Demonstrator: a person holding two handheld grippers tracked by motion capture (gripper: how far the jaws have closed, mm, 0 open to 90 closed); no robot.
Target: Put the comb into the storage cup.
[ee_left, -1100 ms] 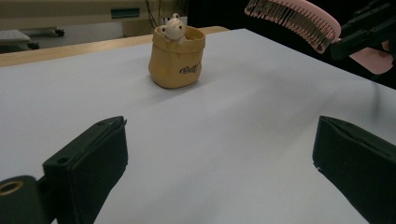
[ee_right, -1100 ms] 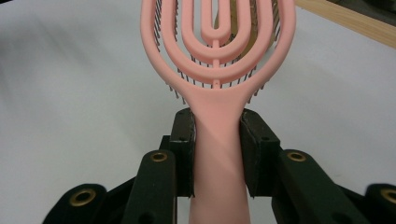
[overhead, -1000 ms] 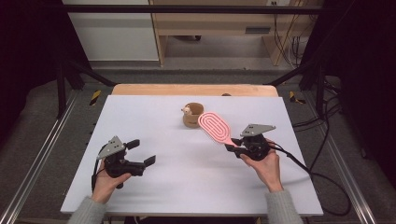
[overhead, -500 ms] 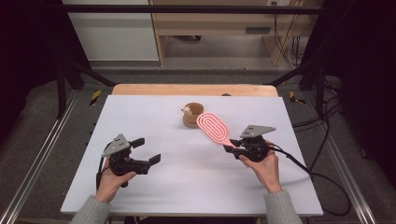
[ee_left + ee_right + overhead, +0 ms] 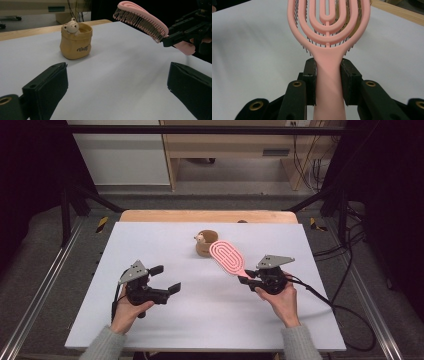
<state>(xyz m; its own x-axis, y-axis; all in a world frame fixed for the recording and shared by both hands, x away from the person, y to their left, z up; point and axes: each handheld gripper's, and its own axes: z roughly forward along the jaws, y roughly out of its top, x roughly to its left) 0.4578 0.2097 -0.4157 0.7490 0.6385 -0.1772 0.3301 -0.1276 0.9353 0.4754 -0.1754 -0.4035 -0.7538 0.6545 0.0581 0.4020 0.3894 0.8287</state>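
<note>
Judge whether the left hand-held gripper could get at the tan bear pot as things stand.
Probably yes. The left hand-held gripper is open and holds nothing, and bare table lies between it and the bear pot. The pink hairbrush, clamped in the right hand-held gripper, hangs off to the pot's side.

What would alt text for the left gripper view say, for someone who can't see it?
A pink oval plastic hairbrush, bristles facing down, is held above a white table by the right tool at the upper right. A tan pot with a small bear figure stands behind the left tool's open black jaws.
</note>
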